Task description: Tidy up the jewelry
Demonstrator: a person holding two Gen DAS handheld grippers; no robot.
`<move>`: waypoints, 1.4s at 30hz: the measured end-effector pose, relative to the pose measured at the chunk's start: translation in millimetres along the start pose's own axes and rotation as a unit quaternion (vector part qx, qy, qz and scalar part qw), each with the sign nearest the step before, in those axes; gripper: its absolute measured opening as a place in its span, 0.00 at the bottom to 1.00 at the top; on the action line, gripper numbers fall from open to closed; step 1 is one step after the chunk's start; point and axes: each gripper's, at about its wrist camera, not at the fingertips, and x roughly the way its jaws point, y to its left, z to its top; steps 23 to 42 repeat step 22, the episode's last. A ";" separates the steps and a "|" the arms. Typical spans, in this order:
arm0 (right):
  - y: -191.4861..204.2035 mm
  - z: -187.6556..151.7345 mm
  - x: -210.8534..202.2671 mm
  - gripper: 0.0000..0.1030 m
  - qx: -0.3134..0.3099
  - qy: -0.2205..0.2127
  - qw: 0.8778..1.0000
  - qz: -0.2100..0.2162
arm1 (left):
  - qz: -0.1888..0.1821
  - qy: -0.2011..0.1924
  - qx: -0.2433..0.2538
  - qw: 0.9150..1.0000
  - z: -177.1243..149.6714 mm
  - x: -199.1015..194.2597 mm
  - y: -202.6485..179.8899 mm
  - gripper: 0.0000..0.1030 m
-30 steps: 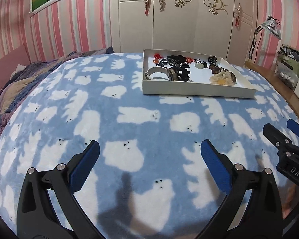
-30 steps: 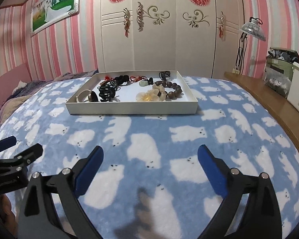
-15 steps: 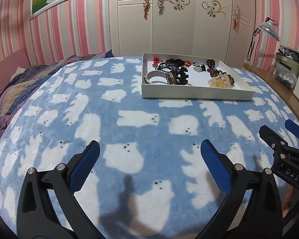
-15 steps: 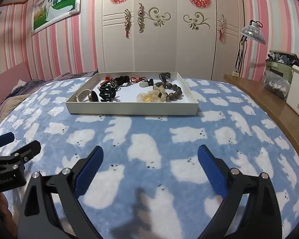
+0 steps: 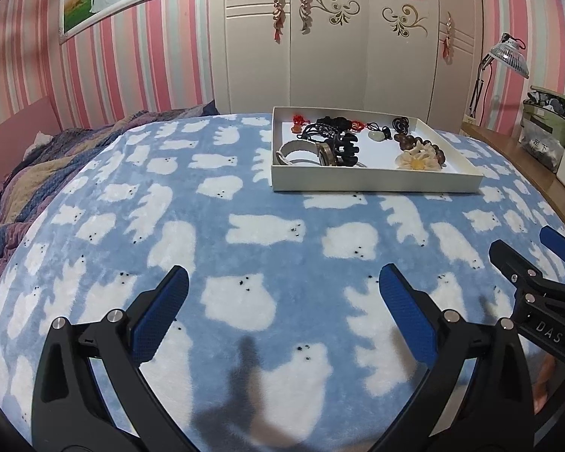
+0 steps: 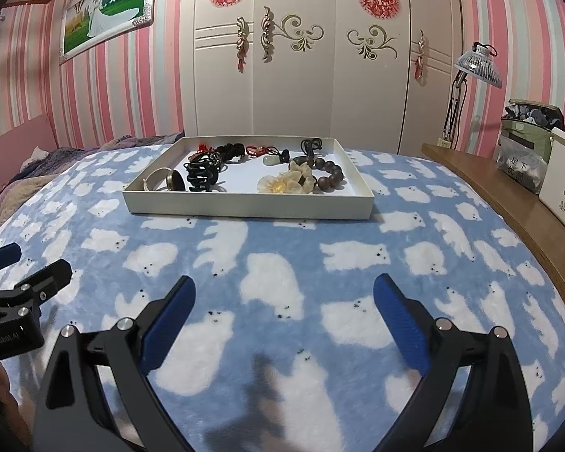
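A shallow white tray (image 6: 248, 203) with low, straight walls sits on a fleecy blue blanket (image 6: 282, 263) printed with white bears. Inside lie a black claw clip (image 6: 203, 179), a metal bangle (image 6: 158, 180), a waxy pale flower (image 6: 287, 182), a string of round brown beads (image 6: 329, 177), a jade pendant (image 6: 270, 159) and tangled black and red cords (image 6: 231, 149). The items crowd the tray's far half; its near strip of floor is bare.

Both tongs hang low over the blanket, well short of the tray. The left tongs (image 5: 282, 293) stand wide and hold nothing; the right tongs (image 6: 284, 303) are likewise spread and empty, their ribbed blue pads (image 6: 399, 316) facing inward. Open blanket lies between tongs and tray.

A wooden ledge (image 6: 508, 203) borders the bed on the right, carrying a lamp (image 6: 478, 64). Behind stand a cream wardrobe (image 6: 301, 56) and pink striped walls (image 6: 113, 86).
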 end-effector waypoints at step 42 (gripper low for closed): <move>-0.3 -0.3 -0.1 0.93 0.000 0.000 1.000 0.001 | 0.005 0.011 -0.004 1.000 0.0 4.3 1.6 0.97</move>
